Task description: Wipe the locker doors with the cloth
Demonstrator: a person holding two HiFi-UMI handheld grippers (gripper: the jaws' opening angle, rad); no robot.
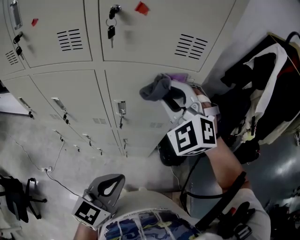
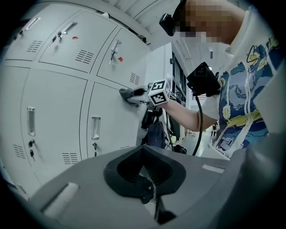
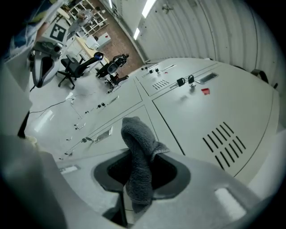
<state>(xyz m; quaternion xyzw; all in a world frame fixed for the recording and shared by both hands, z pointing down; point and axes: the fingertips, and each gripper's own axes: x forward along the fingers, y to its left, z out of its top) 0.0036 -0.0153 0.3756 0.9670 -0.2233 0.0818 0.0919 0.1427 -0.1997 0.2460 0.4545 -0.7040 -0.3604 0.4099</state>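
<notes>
I had my right gripper [image 3: 136,188] clamped on the grey cloth [image 3: 138,152], bunched end past the jaws against a locker door [image 1: 133,110], left gripper [image 2: 149,179] closed, empty.

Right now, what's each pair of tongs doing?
Left tongs: closed, holding nothing.
Right tongs: closed on the grey cloth.

Keys [image 1: 111,29] hang on a ring at upper centre. Red tags [image 1: 141,7] sit just right of the keys and at far left. A thin cable [image 1: 33,161] trails over the pale floor [image 1: 28,136] to a small plug block [image 1: 46,169]. Black and white bags [image 1: 262,89] are heaped at right. Farther off: two black chairs [image 3: 73,67], shelves [image 3: 87,15], ceiling strip lights [image 3: 147,8].
</notes>
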